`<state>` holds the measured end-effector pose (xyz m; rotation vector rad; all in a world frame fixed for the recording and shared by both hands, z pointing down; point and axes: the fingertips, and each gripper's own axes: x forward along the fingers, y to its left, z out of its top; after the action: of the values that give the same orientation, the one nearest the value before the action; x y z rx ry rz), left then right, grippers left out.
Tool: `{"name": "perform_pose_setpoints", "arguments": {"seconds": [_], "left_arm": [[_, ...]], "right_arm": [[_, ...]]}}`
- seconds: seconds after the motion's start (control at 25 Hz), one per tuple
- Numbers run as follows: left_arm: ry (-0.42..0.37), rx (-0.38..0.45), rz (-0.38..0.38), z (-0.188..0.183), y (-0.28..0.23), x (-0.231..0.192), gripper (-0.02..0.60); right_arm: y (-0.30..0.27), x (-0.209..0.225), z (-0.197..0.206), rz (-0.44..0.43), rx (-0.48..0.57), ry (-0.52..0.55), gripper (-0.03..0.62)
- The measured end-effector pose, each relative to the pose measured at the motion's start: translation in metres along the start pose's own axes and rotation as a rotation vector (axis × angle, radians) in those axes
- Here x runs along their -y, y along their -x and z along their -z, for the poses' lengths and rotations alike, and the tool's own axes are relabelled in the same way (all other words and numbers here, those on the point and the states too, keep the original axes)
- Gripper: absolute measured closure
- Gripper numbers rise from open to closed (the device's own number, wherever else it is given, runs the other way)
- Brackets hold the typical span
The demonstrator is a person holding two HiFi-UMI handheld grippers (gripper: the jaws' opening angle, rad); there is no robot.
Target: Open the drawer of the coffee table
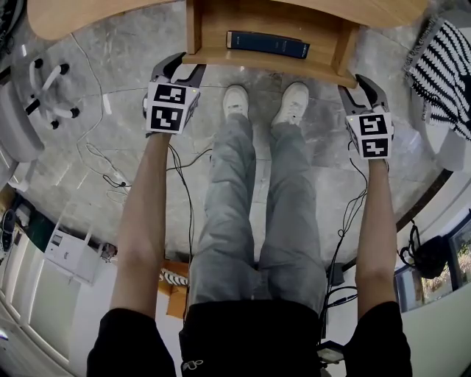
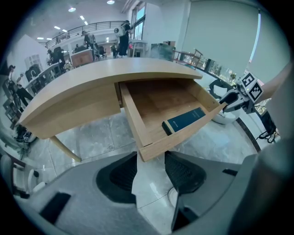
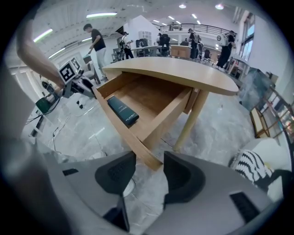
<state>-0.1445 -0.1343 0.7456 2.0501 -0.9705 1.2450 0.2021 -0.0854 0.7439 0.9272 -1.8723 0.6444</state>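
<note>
Left jaws (image 1: 184, 65) are seen spread, with the drawer's (image 1: 272, 65) near left corner just between the tips and no pinch made out. Right jaws (image 1: 355, 85) are spread too, and the near right corner is straddled loosely. One corner each: an even pull is judged to be the reason. Beyond the tips, the drawer is found drawn well out towards the person, its front running from jaws to jaws. A book (image 1: 266, 43) is laid along that front. Farther off, the desk (image 1: 88, 15) is glimpsed.
</note>
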Motion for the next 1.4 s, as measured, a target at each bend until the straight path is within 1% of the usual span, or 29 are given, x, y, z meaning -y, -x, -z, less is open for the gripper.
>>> {"name": "perform_pose_setpoints", "arguments": {"seconds": [0.08, 0.2, 0.28, 0.36, 0.48, 0.56, 0.6, 0.72, 0.76, 0.88, 1.0, 1.16, 1.24, 1.32, 1.4], "left_arm": [[0.039, -0.006, -0.024, 0.003, 0.001, -0.006, 0.407], [0.147, 0.011, -0.056, 0.009, 0.011, -0.015, 0.407], [0.187, 0.023, -0.068, 0.014, 0.024, -0.02, 0.407], [0.213, 0.037, -0.071, 0.017, 0.039, -0.021, 0.407], [0.252, 0.086, -0.081, 0.009, 0.069, -0.021, 0.407], [0.302, 0.145, -0.088, -0.002, 0.089, -0.02, 0.411], [0.328, 0.179, -0.093, -0.01, 0.098, -0.019, 0.424], [0.377, 0.256, -0.126, -0.032, 0.127, -0.012, 0.534], [0.388, 0.272, -0.133, -0.039, 0.137, -0.008, 0.547], [0.426, 0.326, -0.123, -0.069, 0.166, 0.01, 0.562], [0.423, 0.376, -0.109, -0.103, 0.203, 0.02, 0.569], [0.427, 0.434, -0.123, -0.141, 0.258, 0.023, 0.572], [0.41, 0.461, -0.131, -0.163, 0.284, 0.03, 0.572], [0.375, 0.489, -0.141, -0.187, 0.307, 0.036, 0.572], [0.353, 0.536, -0.148, -0.213, 0.33, 0.041, 0.572]], "right_arm": [[0.003, 0.005, 0.004, 0.035, 0.011, -0.084, 0.416], [0.013, 0.008, 0.01, 0.084, 0.022, -0.163, 0.411], [0.021, 0.005, 0.008, 0.098, 0.04, -0.195, 0.41], [0.033, 0.004, 0.004, 0.108, 0.073, -0.255, 0.41], [0.057, 0.005, -0.012, 0.125, 0.152, -0.38, 0.411], [0.074, 0.001, -0.031, 0.121, 0.21, -0.442, 0.413], [0.083, -0.002, -0.042, 0.113, 0.237, -0.466, 0.422], [0.109, -0.018, -0.078, 0.077, 0.311, -0.539, 0.473], [0.12, -0.022, -0.09, 0.069, 0.335, -0.559, 0.491], [0.154, -0.028, -0.123, 0.062, 0.4, -0.581, 0.525], [0.189, -0.033, -0.156, 0.064, 0.457, -0.589, 0.551], [0.239, -0.04, -0.197, 0.041, 0.542, -0.59, 0.568], [0.263, -0.044, -0.217, 0.025, 0.579, -0.57, 0.574], [0.284, -0.05, -0.239, 0.015, 0.612, -0.531, 0.576], [0.307, -0.052, -0.262, 0.013, 0.662, -0.501, 0.577]]}}
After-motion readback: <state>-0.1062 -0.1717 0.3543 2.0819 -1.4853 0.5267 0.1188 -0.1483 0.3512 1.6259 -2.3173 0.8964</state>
